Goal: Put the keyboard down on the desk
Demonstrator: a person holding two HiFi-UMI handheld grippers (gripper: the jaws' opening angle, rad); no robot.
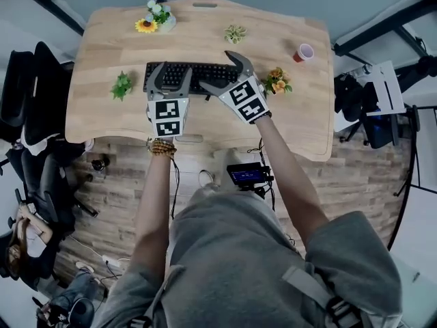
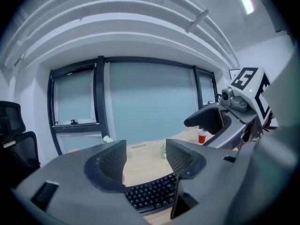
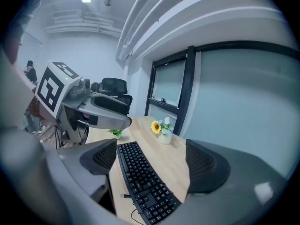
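Potted plant (image 1: 121, 85) and flowers (image 1: 276, 80) flank keyboard (image 1: 205, 74); desk (image 1: 205, 41) beyond seems bare.

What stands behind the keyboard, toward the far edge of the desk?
A sunflower vase and a small green plant stand behind the keyboard on the desk. The left gripper and right gripper cover parts of its near edge.

We are reaching both arms forward, left forearm (image 1: 156, 203) straight and right forearm (image 1: 287, 176) angling inward. We are holding the left gripper (image 1: 172, 77) and the right gripper (image 1: 222, 72) side by side, both with jaws spread wide and gripping nothing.
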